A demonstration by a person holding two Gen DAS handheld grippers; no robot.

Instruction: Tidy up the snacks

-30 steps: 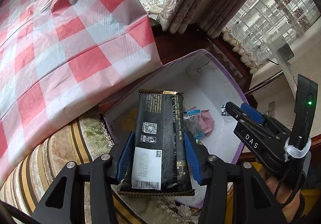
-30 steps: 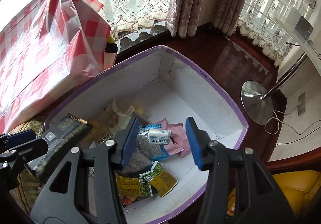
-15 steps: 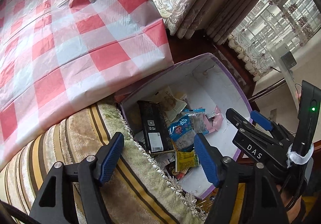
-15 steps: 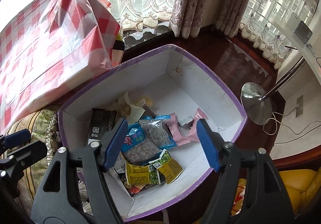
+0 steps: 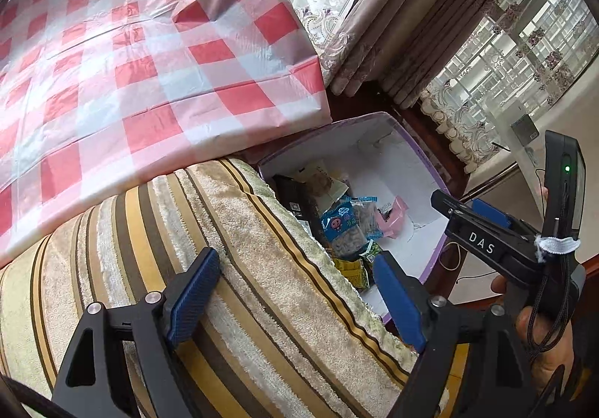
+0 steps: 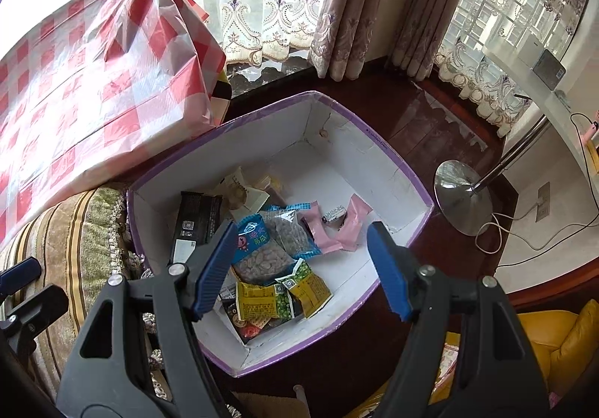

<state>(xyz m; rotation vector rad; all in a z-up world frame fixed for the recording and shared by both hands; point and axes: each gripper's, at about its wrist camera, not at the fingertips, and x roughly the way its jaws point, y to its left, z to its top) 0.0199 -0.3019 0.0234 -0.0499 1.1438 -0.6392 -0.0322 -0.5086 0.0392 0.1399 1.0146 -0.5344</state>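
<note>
- While both tools hang empty, left tool [image 5: 295, 300] widening over the striped cushion [image 5: 232, 268], right tool [image 6: 301, 268] wide, crinkly snack packets [image 6: 269, 249] fill the purple-rimmed white box [image 6: 378, 145].
- Light, slippery, crushable: I'd pinch a sealed edge.

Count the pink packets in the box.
2: one pink packet near the box's right wall, another beside the blue nut bag. More may lie underneath.

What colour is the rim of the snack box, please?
Purple, on the box rim; clearest in the right wrist view.
</note>
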